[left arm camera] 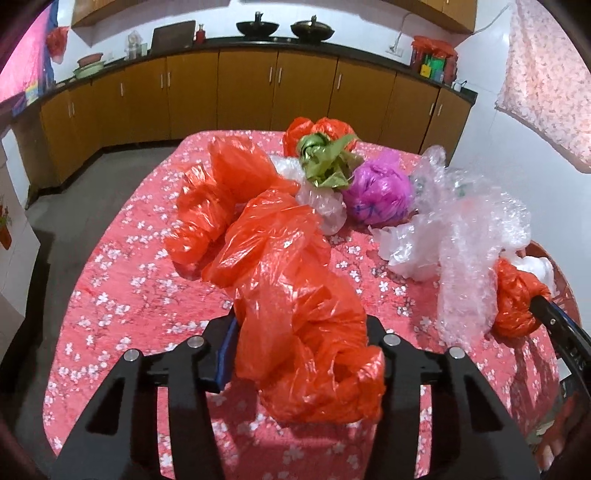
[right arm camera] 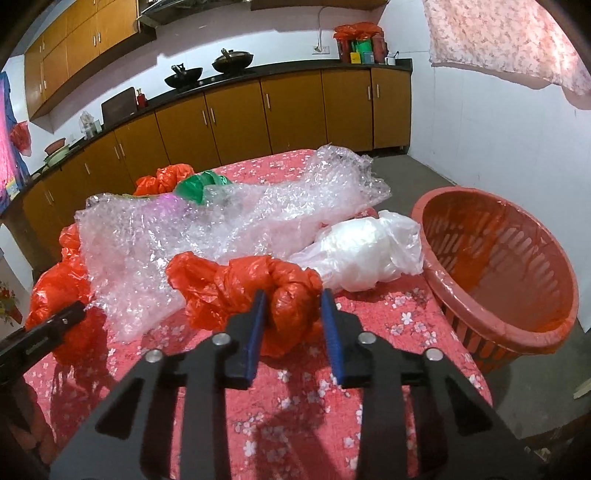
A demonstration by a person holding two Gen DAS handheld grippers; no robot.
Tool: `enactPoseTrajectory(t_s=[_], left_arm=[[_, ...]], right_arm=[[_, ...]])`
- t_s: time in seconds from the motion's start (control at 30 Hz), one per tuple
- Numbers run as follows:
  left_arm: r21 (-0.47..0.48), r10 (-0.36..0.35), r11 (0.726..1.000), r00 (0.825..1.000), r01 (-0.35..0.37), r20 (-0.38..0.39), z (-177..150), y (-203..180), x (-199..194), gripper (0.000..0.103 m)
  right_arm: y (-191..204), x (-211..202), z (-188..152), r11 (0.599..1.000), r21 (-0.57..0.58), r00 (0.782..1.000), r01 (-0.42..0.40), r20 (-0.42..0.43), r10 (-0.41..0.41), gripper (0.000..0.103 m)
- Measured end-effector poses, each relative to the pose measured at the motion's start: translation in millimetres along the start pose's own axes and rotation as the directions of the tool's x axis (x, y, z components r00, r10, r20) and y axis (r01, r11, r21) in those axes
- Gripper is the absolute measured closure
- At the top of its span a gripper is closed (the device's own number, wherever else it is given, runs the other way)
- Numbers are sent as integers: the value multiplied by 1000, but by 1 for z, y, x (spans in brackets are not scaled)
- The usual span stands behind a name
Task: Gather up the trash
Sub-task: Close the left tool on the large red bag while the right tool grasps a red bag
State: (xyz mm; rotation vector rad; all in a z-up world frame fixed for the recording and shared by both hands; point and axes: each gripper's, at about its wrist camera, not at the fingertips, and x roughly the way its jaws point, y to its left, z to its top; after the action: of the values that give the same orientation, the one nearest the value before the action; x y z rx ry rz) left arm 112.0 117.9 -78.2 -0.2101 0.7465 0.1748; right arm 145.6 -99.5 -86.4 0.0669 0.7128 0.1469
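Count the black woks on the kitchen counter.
2, side by side on the far counter: left wok, right wok. No others show, though clutter at the counter's ends could hide one.

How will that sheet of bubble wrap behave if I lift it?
The bubble wrap is crumpled and draped, so probably floppy and light. It overlaps the orange bags, so it may drag them along.
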Motion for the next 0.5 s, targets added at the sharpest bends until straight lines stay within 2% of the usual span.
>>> enactPoseTrajectory(t_s=[0.07,0.3,0.5], left_arm=[[6,-4,1000,1000,4,14,-1,1,-7,55],[8,-16,1000,998,16,60,0,4,-32,55],[21,-71,997,990,69,119,9,-5,-62,55]], right_arm=[[-1,-4,-1,1000,5,1000,1,4,-1,80],[-4,-27,-1,1000,23,999,-3,41,2,83],[-9,-53,5,1000,30,995,7,95,-10,83]])
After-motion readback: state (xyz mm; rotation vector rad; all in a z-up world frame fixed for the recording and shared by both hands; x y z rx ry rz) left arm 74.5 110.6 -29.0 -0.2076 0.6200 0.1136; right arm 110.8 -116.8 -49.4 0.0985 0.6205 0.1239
